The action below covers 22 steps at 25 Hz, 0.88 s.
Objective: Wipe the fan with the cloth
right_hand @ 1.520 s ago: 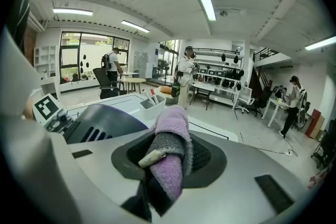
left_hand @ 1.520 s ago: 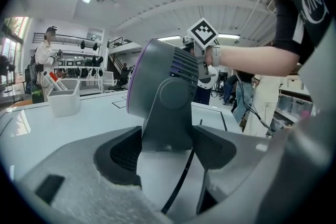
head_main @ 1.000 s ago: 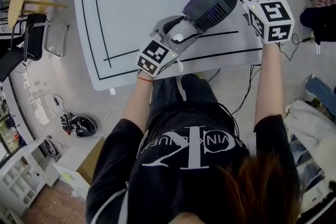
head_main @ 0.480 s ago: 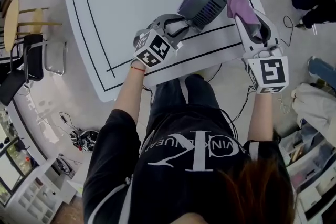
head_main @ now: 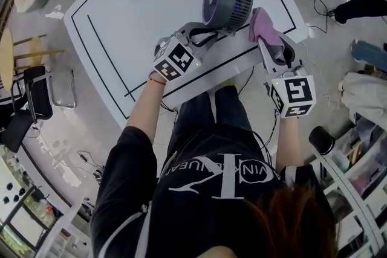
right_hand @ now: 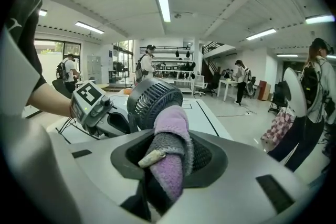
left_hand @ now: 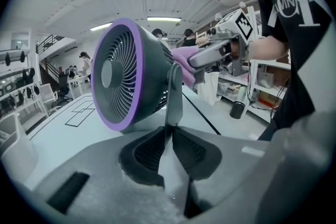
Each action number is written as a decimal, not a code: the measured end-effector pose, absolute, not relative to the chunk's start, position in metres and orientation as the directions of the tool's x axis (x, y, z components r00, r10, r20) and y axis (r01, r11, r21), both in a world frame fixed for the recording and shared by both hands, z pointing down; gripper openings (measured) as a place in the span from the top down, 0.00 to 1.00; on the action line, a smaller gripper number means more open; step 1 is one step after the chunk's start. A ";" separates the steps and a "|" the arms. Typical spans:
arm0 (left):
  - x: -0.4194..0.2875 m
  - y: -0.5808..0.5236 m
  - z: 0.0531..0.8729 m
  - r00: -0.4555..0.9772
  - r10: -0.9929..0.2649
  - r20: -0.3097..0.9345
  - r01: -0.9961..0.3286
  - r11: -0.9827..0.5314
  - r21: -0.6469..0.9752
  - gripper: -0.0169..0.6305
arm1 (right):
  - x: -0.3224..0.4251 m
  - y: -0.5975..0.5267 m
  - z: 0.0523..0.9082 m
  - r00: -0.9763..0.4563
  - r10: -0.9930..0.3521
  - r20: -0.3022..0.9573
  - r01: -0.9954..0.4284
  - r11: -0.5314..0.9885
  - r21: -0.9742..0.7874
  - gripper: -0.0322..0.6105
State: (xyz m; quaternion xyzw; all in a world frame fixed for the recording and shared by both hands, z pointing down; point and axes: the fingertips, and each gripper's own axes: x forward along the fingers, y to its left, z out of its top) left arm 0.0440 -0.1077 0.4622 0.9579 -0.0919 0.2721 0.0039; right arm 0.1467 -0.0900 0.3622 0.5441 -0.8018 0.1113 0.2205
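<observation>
White desk (head_main: 121, 15) carries the fan (head_main: 227, 0), tilted earlier, now upright at its far side. Left gripper (head_main: 204, 33), its jaws just closing, pinches the fan's stand (left_hand: 173, 92) from the near side. Right gripper (head_main: 266, 39), drawn nearer since, pinches the cloth (head_main: 261, 22), which lies just right of the fan.

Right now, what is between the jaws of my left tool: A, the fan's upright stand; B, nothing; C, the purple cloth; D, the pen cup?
A: in the left gripper view the left tool, whose jaws have just been closing, pinches the fan's stand; the cloth is in the right tool.
</observation>
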 end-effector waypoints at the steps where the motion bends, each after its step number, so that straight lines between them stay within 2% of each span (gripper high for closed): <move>1: 0.047 -0.105 0.462 0.838 -0.168 0.519 -0.174 -0.984 -0.036 0.89 | 0.148 -0.087 0.364 -0.298 -0.828 0.476 -0.928 0.368 0.060 0.74; 6: 0.069 -0.089 0.461 0.856 -0.136 0.498 -0.157 -0.988 0.000 0.93 | 0.167 -0.070 0.372 -0.236 -0.837 0.493 -0.954 0.297 0.047 0.74; 12: 0.099 -0.079 0.461 0.870 -0.184 0.458 -0.242 -0.968 0.071 0.93 | 0.181 -0.055 0.380 -0.206 -0.841 0.500 -0.968 0.249 0.020 0.73; 17: 0.106 -0.077 0.463 0.838 -0.258 0.481 -0.305 -0.952 0.021 0.93 | 0.168 -0.055 0.402 -0.234 -0.817 0.528 -0.966 0.257 -0.030 0.73; 19: 0.108 -0.074 0.464 0.842 -0.243 0.482 -0.282 -0.959 0.010 0.94 | 0.164 -0.055 0.406 -0.240 -0.815 0.528 -0.966 0.253 -0.050 0.73; 22: 0.102 -0.069 0.473 0.799 -0.232 0.555 -0.224 -0.971 -0.083 0.87 | 0.164 -0.054 0.408 -0.255 -0.812 0.525 -0.964 0.257 -0.072 0.73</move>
